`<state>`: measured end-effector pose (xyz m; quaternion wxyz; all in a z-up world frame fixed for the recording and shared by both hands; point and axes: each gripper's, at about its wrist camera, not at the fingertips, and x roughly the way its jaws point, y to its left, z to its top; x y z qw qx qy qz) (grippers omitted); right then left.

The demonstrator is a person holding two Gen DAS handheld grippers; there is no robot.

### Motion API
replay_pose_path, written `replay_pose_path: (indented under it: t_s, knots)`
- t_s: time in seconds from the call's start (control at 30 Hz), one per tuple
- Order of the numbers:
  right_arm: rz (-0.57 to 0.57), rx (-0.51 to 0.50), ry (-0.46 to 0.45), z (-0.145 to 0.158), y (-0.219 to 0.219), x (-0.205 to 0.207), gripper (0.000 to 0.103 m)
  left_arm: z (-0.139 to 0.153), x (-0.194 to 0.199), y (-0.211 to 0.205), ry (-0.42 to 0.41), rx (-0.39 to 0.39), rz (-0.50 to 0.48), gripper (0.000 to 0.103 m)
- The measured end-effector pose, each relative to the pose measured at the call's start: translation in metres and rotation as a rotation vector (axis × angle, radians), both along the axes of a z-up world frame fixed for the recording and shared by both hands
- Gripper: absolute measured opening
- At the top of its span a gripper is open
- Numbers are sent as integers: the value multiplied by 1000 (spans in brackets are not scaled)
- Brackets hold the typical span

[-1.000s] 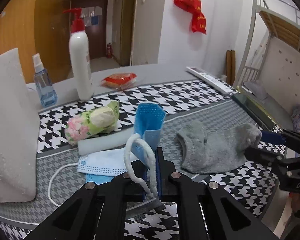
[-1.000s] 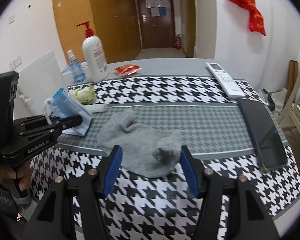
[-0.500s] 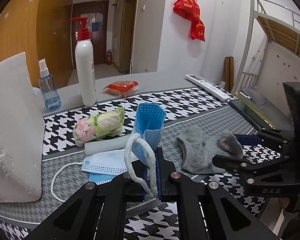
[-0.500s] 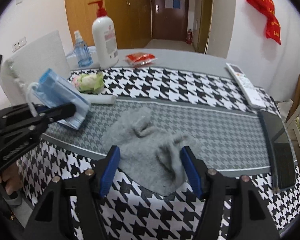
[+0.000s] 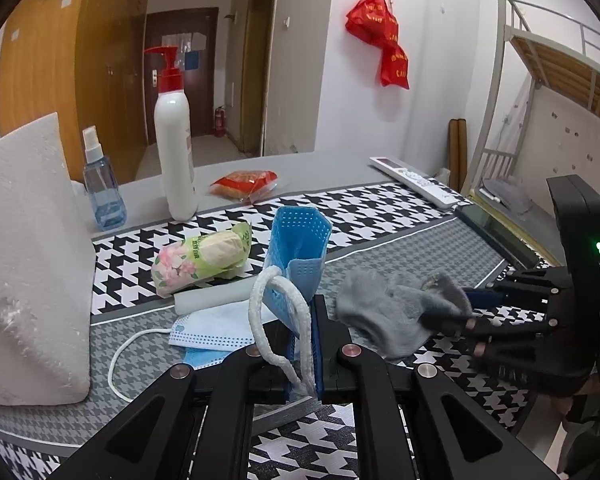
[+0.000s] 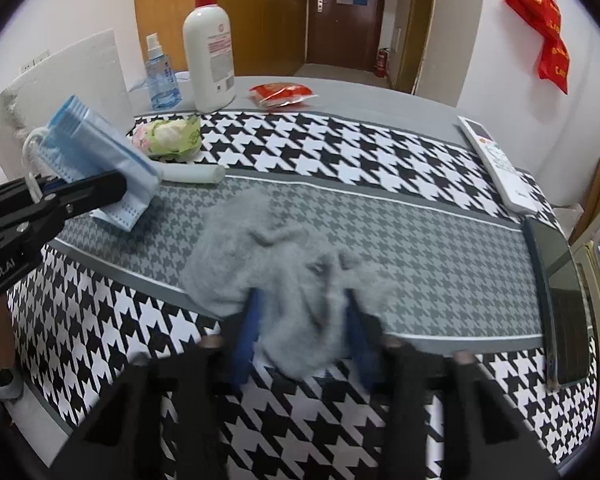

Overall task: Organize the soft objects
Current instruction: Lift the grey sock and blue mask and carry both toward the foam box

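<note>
The left gripper is clenched on a folded blue face mask that stands upright between its fingers, white ear loops dangling over them; in the right wrist view the same mask is held above the left part of the tabletop.

The right gripper is closing its fingers, blurred in its own view, around the near end of a crumpled grey knitted sock, which lies bunched between the blue pads. In the left wrist view the pads already pinch the sock at its right end while its other end rests on the grey houndstooth cloth.

Behind the held mask, more pale blue masks lie flat on the tabletop, just beside a white roll and a floral-printed green tissue pack. Further back stand a white pump bottle with a red head and a small blue spray bottle, with a red snack packet near them. A white foam block sits at the left edge, and a white remote control and a dark phone lie at the right.
</note>
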<state>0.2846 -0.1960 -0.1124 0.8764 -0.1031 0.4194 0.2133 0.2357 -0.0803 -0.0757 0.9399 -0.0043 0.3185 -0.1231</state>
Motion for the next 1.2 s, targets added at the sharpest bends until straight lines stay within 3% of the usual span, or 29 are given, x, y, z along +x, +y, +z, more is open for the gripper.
replay_pose_path:
  t_s: [0.1, 0.47, 1.2]
  knots:
    - [-9, 46, 2, 0, -11, 1, 19, 1, -3, -3, -10, 4, -11, 8]
    - [-49, 172, -53, 24, -29, -29, 18, 28, -29, -4, -108, 14, -26, 8]
    - [-25, 284, -237, 81, -17, -63, 19, 65, -59, 21, -184, 53, 13, 8]
